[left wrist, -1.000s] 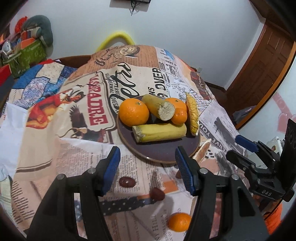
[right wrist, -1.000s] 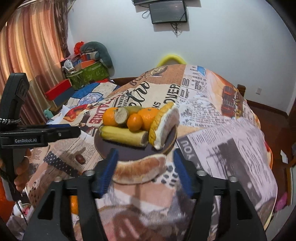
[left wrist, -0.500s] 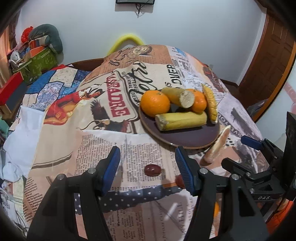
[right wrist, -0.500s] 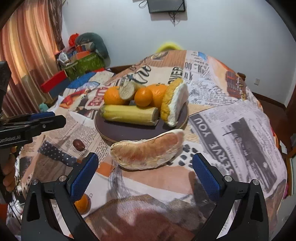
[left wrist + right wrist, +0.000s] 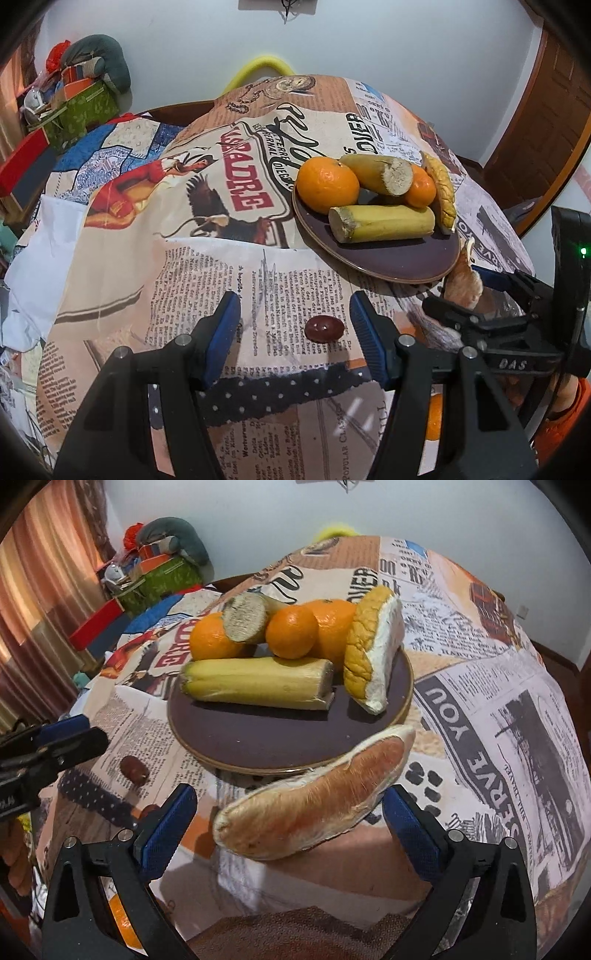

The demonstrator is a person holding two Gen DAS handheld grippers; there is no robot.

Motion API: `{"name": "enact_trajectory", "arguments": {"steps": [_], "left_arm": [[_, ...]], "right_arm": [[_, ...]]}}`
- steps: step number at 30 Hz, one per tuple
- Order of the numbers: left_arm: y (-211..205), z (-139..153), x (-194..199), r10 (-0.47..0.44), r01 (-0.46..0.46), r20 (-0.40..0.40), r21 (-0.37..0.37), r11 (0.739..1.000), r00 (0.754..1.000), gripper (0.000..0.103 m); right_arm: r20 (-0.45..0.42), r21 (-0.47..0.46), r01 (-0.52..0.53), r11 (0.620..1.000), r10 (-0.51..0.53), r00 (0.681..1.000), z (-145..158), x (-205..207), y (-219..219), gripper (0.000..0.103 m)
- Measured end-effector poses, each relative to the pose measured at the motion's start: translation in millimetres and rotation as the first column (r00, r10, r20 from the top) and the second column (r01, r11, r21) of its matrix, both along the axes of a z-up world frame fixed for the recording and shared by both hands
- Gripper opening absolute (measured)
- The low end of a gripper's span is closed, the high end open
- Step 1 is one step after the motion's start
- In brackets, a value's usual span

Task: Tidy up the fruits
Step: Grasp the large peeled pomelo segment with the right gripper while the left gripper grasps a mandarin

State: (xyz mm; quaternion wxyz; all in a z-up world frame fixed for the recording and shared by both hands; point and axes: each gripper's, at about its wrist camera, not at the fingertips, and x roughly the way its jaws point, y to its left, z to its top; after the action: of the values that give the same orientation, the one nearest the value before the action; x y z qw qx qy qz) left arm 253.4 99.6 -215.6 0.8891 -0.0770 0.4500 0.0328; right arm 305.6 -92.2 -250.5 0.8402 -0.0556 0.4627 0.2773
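Note:
A dark plate (image 5: pixel 399 258) (image 5: pixel 258 738) holds oranges (image 5: pixel 328 180) (image 5: pixel 291 631), two banana pieces (image 5: pixel 384 223) (image 5: pixel 258 683) and a pomelo wedge (image 5: pixel 373 646). A second pomelo wedge (image 5: pixel 314 801) (image 5: pixel 461 284) lies on the cloth against the plate's near rim, between the spread fingers of my open right gripper (image 5: pixel 288 830). My left gripper (image 5: pixel 295 328) is open; a dark red date (image 5: pixel 324 328) (image 5: pixel 133 768) lies between its fingertips on the cloth. A loose orange (image 5: pixel 432 417) (image 5: pixel 122 923) sits near the table's front, partly hidden.
A second date (image 5: pixel 149 810) lies near the right gripper's left finger. The table wears a newspaper-print cloth (image 5: pixel 221 280). Boxes and clutter (image 5: pixel 74 107) stand at the back left, a wooden door (image 5: pixel 546 122) at the right.
The right gripper opened wide and closed in on the loose pomelo wedge. The left gripper shifted left and lower, so the date now lies between its fingertips.

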Motion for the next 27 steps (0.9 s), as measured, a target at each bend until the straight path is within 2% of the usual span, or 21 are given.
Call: {"name": "enact_trajectory", "arguments": {"steps": [2, 3, 7, 9, 10, 13, 19, 27], "left_arm": [[-2.9, 1.9, -1.9, -0.008, 0.008, 0.004, 0.004, 1.0, 1.0, 0.061], [-4.9, 3.5, -3.4, -0.013, 0.013, 0.007, 0.004, 1.0, 1.0, 0.061], [-11.8, 8.4, -8.5, -0.025, 0.025, 0.017, 0.013, 1.0, 1.0, 0.061], [-15.5, 10.1, -11.5, -0.031, 0.031, 0.018, 0.012, 0.999, 0.999, 0.061], [-18.2, 10.9, -13.5, -0.036, 0.036, 0.017, 0.01, 0.999, 0.999, 0.061], [-25.5, 12.6, -18.7, -0.05, 0.05, 0.015, 0.008, 0.999, 0.999, 0.061], [-46.0, 15.9, -31.2, -0.105, 0.105, 0.003, 0.009, 0.994, 0.995, 0.062], [-74.6, 6.6, -48.5, -0.161, 0.16, -0.035, -0.02, 0.987, 0.986, 0.065]], "right_arm": [[0.003, -0.005, 0.013, 1.0, -0.013, 1.0, 1.4, -0.3, -4.3, 0.085], [0.005, -0.006, 0.018, 1.0, -0.018, 1.0, 2.3, -0.5, -6.5, 0.076], [-0.007, 0.046, 0.002, 0.999, -0.002, 1.0, 7.0, -4.3, -20.6, 0.06], [0.011, 0.044, -0.01, 0.999, 0.009, 1.0, 10.0, -9.7, -23.4, 0.051], [0.022, 0.042, -0.019, 0.999, 0.018, 1.0, 11.9, -13.3, -24.3, 0.042], [0.047, 0.028, -0.025, 0.999, 0.024, 0.999, 16.8, -20.4, -27.4, 0.031], [0.044, 0.056, -0.011, 0.998, 0.009, 0.999, 19.9, -32.3, -48.6, 0.022], [0.076, 0.04, -0.029, 0.999, 0.026, 0.997, 31.0, -67.8, -69.8, 0.02]]}}
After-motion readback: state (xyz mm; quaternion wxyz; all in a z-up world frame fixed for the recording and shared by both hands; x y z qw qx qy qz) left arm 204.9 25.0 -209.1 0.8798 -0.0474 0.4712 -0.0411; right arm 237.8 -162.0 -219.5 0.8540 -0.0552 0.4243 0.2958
